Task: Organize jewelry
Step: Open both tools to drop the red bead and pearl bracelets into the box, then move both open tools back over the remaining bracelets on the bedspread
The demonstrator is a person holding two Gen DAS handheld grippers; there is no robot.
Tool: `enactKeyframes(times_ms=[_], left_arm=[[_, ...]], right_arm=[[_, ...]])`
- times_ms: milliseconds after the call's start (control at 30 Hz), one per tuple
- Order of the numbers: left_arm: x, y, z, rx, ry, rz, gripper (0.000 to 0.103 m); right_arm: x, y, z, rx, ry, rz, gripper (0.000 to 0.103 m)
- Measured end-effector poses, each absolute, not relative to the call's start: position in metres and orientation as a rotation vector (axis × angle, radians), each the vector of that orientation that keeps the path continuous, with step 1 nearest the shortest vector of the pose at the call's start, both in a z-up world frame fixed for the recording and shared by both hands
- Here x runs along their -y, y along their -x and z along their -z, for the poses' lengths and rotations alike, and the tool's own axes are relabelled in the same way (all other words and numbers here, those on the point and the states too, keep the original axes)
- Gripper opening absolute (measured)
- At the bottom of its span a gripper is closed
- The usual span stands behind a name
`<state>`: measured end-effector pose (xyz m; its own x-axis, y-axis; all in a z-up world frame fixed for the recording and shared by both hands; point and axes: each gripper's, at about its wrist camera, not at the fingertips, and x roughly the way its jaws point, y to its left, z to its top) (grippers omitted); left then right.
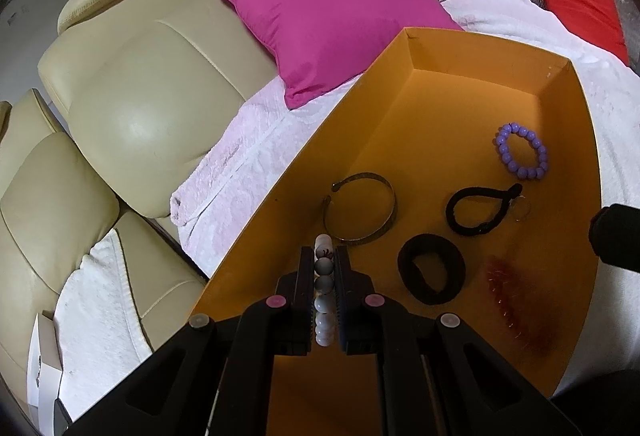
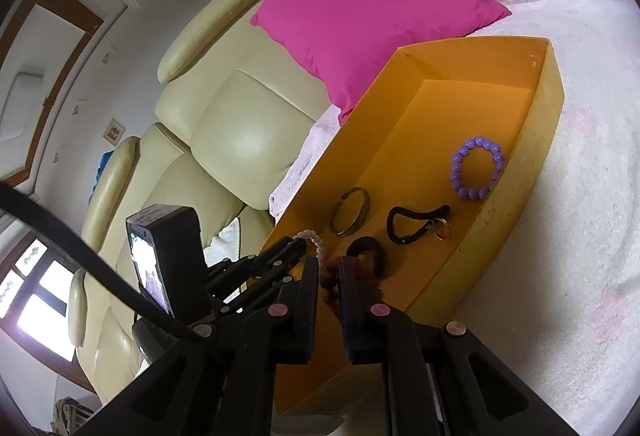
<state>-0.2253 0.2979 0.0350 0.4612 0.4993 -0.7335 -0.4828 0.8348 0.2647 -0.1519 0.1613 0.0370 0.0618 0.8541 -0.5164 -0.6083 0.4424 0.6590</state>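
Pinching a floppy, lightweight white-and-grey bead bracelet point(image 1: 323, 300) by its strand, the nearly shut left claw point(image 1: 323, 256) hangs low-centre over the orange box point(image 1: 440, 108), while the right claw point(image 2: 329, 268) looks barely parted around dark red beads point(image 2: 330, 276).

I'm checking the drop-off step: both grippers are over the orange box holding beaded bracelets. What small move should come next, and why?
Probably open the left gripper to let the white and grey bead bracelet drop. It is clamped over a bare patch of the orange box, beside the metal cuff bangle.
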Motion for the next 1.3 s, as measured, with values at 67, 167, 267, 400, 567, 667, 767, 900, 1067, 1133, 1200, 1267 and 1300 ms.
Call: enactKeyframes(times_ms=[67,167,267,400,567,667,767,900,1067,1133,1200,1267,1300], left_arm=[[-0.298,0.226,-0.034,-0.911,-0.020,-0.604,0.010],[-0.298,0.226,-0.033,-0.915,-0.020,-0.602,0.010],[-0.298,0.226,-0.033,-0.918,-0.020,-0.603,0.010],[-0.298,0.224,-0.032,-0.930,-0.021,-0.604,0.010],[-0.298,0.225,-0.034,-0.933,-0.026,-0.625,0.037],[-0.297,0.226,-0.037,-0.920,-0.037,-0.635,0.044],[-0.294,0.225,-0.042,-0.914,-0.042,-0.636,0.046],[-0.289,0.222,-0.051,-0.896,-0.061,-0.636,0.052],[-0.282,0.216,-0.062,-0.879,-0.080,-0.629,0.053],[-0.275,0.211,-0.068,-0.868,-0.093,-0.624,0.056],[-0.268,0.209,-0.072,-0.856,-0.109,-0.621,0.063],[-0.261,0.205,-0.077,-0.847,-0.123,-0.613,0.064],[-0.258,0.203,-0.080,-0.845,-0.129,-0.608,0.064]], right_arm=[[-0.161,0.152,-0.037,-1.012,-0.298,-1.129,0.013],[-0.160,0.152,-0.036,-1.011,-0.299,-1.129,0.013],[-0.159,0.152,-0.035,-1.010,-0.303,-1.128,0.013],[-0.156,0.152,-0.036,-1.002,-0.317,-1.127,0.013],[-0.151,0.151,-0.036,-0.994,-0.339,-1.119,0.014],[-0.148,0.149,-0.035,-0.999,-0.351,-1.109,0.014],[-0.143,0.147,-0.035,-1.005,-0.366,-1.099,0.014],[-0.133,0.144,-0.035,-0.996,-0.351,-1.053,0.018],[-0.115,0.129,-0.034,-1.002,-0.354,-0.969,0.023],[-0.106,0.123,-0.036,-1.001,-0.383,-0.954,0.023],[-0.094,0.116,-0.041,-0.986,-0.409,-0.930,0.024],[-0.082,0.110,-0.047,-0.971,-0.434,-0.904,0.032],[-0.075,0.108,-0.050,-0.961,-0.448,-0.892,0.034]])
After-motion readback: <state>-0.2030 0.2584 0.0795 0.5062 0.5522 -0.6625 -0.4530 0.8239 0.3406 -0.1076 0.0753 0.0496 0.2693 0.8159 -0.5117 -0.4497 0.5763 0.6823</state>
